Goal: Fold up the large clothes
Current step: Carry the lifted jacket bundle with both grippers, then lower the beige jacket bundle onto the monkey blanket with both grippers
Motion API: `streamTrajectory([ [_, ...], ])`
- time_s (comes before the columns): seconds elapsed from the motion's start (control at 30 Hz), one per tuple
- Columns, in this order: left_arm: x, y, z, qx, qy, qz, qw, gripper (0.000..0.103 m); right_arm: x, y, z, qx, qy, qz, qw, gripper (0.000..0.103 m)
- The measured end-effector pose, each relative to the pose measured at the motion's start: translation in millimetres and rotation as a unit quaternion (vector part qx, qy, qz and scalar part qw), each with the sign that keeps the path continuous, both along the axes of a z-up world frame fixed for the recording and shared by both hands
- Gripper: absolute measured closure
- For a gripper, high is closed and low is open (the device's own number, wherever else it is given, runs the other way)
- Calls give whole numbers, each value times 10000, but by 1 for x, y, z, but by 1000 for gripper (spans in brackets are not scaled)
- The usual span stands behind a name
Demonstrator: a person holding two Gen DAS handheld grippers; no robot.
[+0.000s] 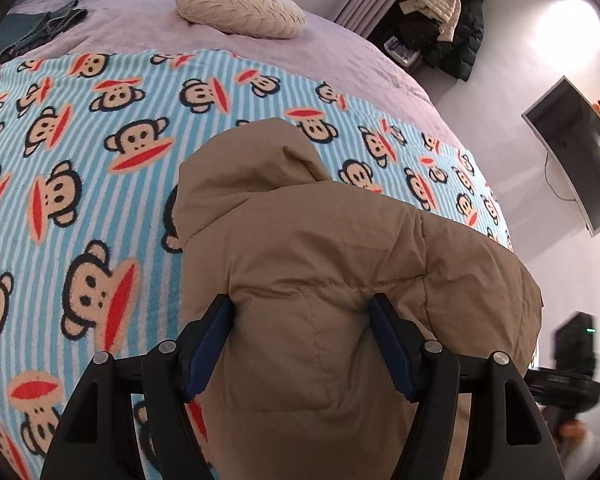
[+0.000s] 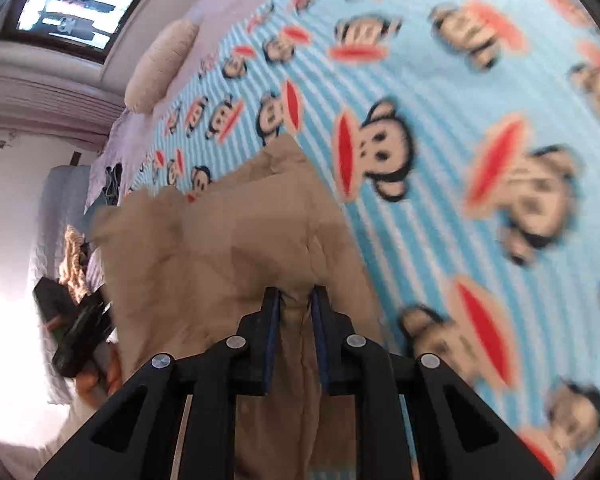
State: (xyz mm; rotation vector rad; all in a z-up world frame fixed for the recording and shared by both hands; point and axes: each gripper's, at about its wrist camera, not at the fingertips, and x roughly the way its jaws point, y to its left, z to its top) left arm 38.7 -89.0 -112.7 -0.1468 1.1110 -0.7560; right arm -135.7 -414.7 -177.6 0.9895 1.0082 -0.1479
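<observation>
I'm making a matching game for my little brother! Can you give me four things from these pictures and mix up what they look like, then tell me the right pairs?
Things:
1. puffy jacket
2. blanket
3. cushion
4. right gripper

Descriptions:
A. blue stripes with monkey faces
B. cream, lying on the purple bedspread
C. tan, with a hood
D. pinching a fold of tan fabric

Pairs: 1-C, 2-A, 3-B, 4-D
</observation>
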Motion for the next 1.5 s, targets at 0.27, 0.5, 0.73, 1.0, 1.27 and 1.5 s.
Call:
streamTrajectory([
  [0.27,-16,-37,8,476,-654,111,9967,31,60,-10,-34,173,-159,163,9996,87],
  [0.5,-26,-44,11,667,-884,-43,9938,29,3,-14,32,-373,-586,-203,9974,28],
  [0.73,-30,-49,13,799,-942,-91,9923,29,25,-10,40,759,-1265,191,9889,26],
  [1.0,-35,-63,12,1074,-1021,-202,9888,25,41,8,8,-181,-299,114,9993,87],
  [1.27,-47,-83,3,1470,-1305,-336,9799,17,17,-3,-22,179,-403,-306,9986,89],
  [1.5,-46,-81,3,1587,-1311,-373,9779,17,-17,36,57,-988,-265,-47,9947,88],
])
